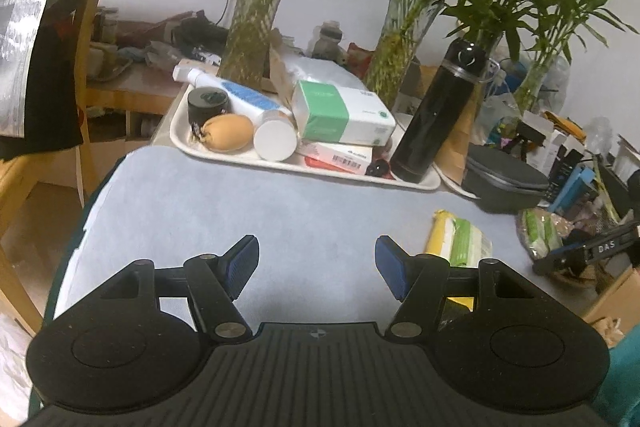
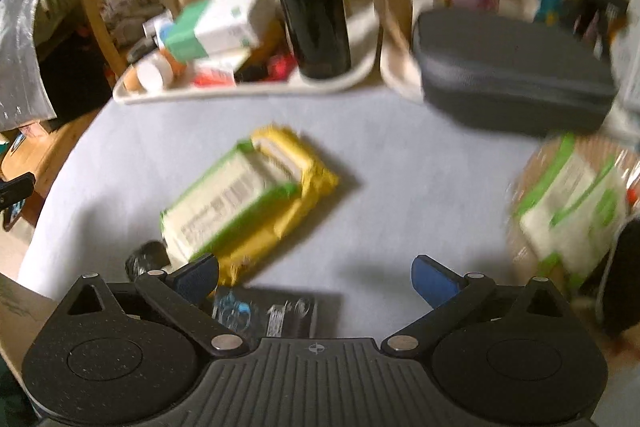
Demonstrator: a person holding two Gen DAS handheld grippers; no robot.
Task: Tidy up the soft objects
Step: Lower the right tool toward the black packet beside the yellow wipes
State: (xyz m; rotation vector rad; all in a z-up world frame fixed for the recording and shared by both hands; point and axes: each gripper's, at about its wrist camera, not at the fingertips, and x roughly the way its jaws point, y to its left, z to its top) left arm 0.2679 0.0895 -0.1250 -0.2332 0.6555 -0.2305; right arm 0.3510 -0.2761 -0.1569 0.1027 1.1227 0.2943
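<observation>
On the pale blue-grey tablecloth (image 2: 400, 163) lie two soft tissue packs: a green-and-white plastic pack (image 2: 224, 203) stacked on a yellow plastic pack (image 2: 308, 183), both flat. Just before the right gripper (image 2: 316, 277), they touch nothing of it; its blue-padded jaws stand wide apart, empty. To their left, the left gripper (image 1: 316, 265) hangs half open, empty, over bare cloth. Behind sits a cluttered white tray (image 1: 280, 163).

glossy black bottle (image 1: 434, 111), matt tablecloth (image 1: 280, 211)

left gripper (image 1: 316, 267): jaws apart, empty | right gripper (image 2: 316, 281): jaws apart, empty
</observation>
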